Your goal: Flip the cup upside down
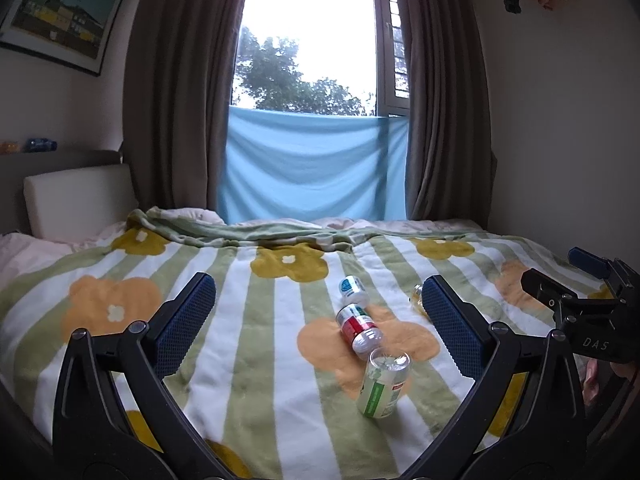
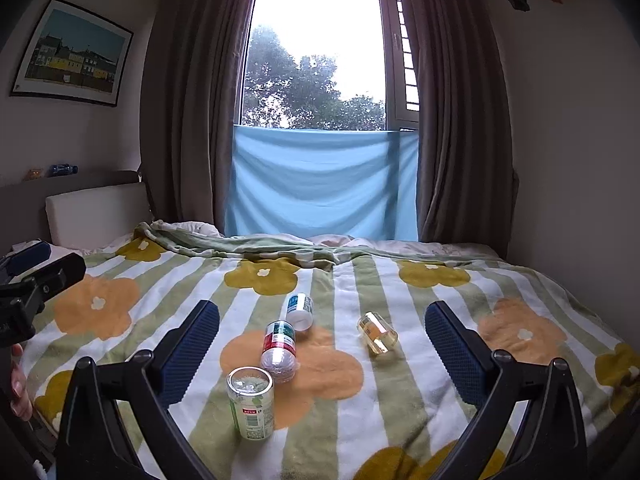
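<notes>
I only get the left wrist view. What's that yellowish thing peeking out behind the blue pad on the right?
Observer: A small clear yellow cup. It is whole in the right wrist view and lies on its side on the blanket.
Operator: Is it touching the other cups?
Observer: No, it lies apart, to the right of the red-labelled cup.
Operator: And is the other tool holding anything?
Observer: No. The right tool is open, with nothing between its fingers.
</notes>
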Tool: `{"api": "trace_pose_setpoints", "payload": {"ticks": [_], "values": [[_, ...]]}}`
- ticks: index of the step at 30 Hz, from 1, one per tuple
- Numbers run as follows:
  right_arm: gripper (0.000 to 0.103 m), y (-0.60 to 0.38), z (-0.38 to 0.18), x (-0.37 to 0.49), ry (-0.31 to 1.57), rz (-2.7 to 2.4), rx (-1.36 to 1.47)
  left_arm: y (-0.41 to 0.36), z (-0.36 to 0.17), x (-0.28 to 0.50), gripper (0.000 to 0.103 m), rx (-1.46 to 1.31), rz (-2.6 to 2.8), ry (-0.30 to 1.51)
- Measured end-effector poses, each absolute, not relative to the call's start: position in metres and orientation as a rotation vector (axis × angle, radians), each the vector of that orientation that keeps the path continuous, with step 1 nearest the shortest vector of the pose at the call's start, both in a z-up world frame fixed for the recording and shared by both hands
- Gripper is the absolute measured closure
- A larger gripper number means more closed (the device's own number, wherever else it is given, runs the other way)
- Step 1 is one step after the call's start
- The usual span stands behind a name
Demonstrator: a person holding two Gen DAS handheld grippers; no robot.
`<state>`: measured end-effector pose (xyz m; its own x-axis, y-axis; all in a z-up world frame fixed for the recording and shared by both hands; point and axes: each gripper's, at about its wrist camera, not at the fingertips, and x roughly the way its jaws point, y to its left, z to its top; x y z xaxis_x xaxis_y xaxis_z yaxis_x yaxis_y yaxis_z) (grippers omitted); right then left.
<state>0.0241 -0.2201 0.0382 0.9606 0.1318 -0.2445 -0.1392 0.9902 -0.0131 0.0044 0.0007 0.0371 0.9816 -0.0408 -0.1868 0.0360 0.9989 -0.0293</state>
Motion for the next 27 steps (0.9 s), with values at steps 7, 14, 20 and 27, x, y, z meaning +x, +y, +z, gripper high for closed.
{"api": "trace_pose_setpoints", "payload": {"ticks": [7, 14, 20, 27], "values": [[0.0, -0.218, 0.04, 0.017, 0.232, 0.134, -0.045, 0.002, 0.029, 0.002, 0.0, -0.034, -0.047, 0.198], [0.0, -0.217, 0.044, 0.013, 0.222, 0.111, -0.06, -0.004, 0.028, -0.003, 0.0, -0.019, -0.052, 0.192], [0.0, -0.218, 0.044, 0.012, 0.229, 0.101, -0.056, -0.008, 0.026, -0.005, 0.0, -0.013, -0.063, 0.189], [0.0, -0.218, 0.044, 0.013, 0.242, 0.105, -0.044, -0.008, 0.025, -0.005, 0.0, -0.025, -0.068, 0.189]]}}
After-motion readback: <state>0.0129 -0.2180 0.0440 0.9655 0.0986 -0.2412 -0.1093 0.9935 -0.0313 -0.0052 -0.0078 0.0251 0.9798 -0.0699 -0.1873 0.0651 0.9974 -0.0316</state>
